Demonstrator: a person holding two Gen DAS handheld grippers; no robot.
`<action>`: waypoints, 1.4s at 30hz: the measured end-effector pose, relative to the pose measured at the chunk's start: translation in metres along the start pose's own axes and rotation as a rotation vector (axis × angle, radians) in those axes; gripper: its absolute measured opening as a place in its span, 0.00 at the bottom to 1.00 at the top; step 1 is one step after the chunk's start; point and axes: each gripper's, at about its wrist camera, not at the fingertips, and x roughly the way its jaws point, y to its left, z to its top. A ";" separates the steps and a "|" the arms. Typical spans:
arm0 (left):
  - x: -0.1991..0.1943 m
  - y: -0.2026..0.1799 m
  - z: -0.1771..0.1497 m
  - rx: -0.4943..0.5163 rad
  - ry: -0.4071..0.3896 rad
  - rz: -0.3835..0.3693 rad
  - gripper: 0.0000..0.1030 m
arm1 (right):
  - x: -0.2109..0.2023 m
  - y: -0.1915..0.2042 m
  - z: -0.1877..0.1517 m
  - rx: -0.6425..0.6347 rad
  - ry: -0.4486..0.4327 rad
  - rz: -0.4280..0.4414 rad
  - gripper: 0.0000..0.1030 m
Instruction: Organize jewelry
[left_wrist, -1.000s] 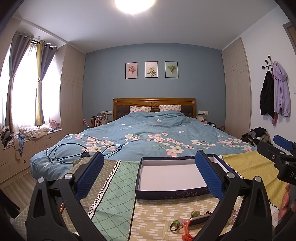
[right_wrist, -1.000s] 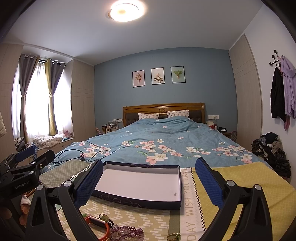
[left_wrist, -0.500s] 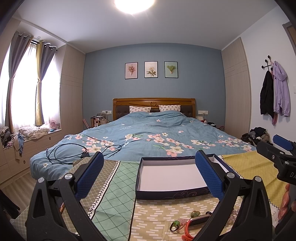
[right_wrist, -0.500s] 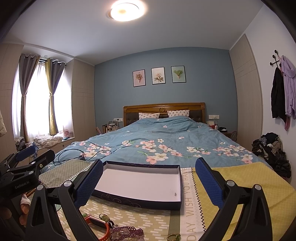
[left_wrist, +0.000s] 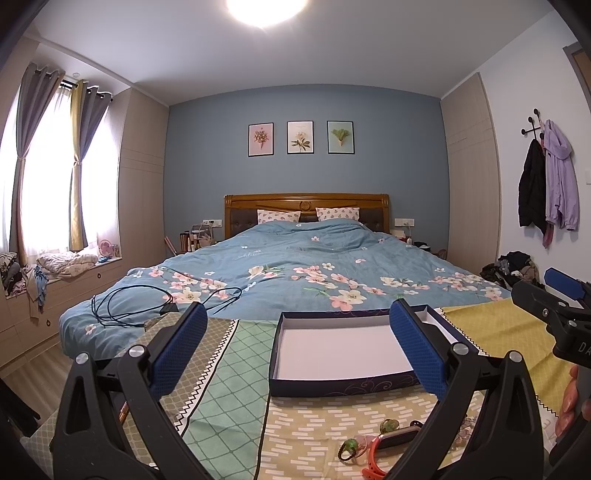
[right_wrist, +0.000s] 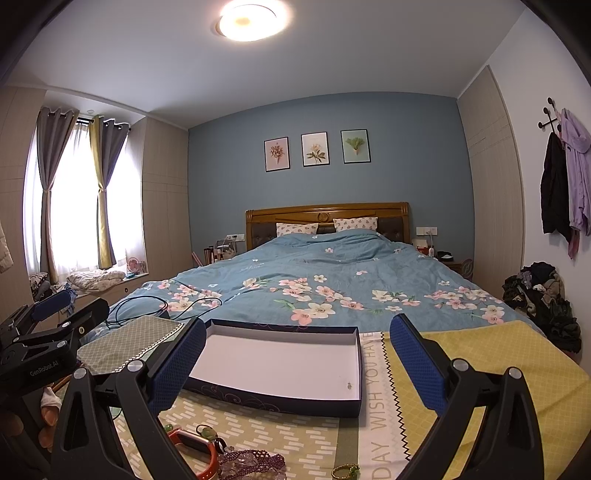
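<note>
A shallow dark-blue box with a white inside (left_wrist: 343, 350) (right_wrist: 280, 362) lies open on a patterned cloth. One tiny piece (right_wrist: 349, 386) sits in its near right corner. Loose jewelry lies in front of it: an orange band (left_wrist: 388, 448) (right_wrist: 195, 452), green bead rings (left_wrist: 349, 447), a purple bead strand (right_wrist: 255, 463) and a small gold-green ring (right_wrist: 345, 470). My left gripper (left_wrist: 299, 350) is open and empty, above the cloth before the box. My right gripper (right_wrist: 297, 354) is open and empty, facing the box.
The cloth (left_wrist: 229, 384) (right_wrist: 498, 369) covers a surface at the foot of a bed with a blue floral duvet (left_wrist: 303, 273). A black cable (left_wrist: 140, 302) lies on the duvet at left. Clothes are piled on the floor at right (right_wrist: 543, 295).
</note>
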 end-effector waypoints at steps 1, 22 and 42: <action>0.000 0.000 0.000 0.000 0.000 0.000 0.94 | -0.001 -0.001 -0.001 0.000 0.000 0.000 0.93; 0.016 -0.002 -0.014 0.048 0.112 -0.102 0.94 | -0.001 -0.013 -0.008 -0.013 0.095 0.008 0.93; 0.070 -0.030 -0.084 0.163 0.607 -0.441 0.56 | 0.027 -0.050 -0.081 -0.045 0.722 0.167 0.42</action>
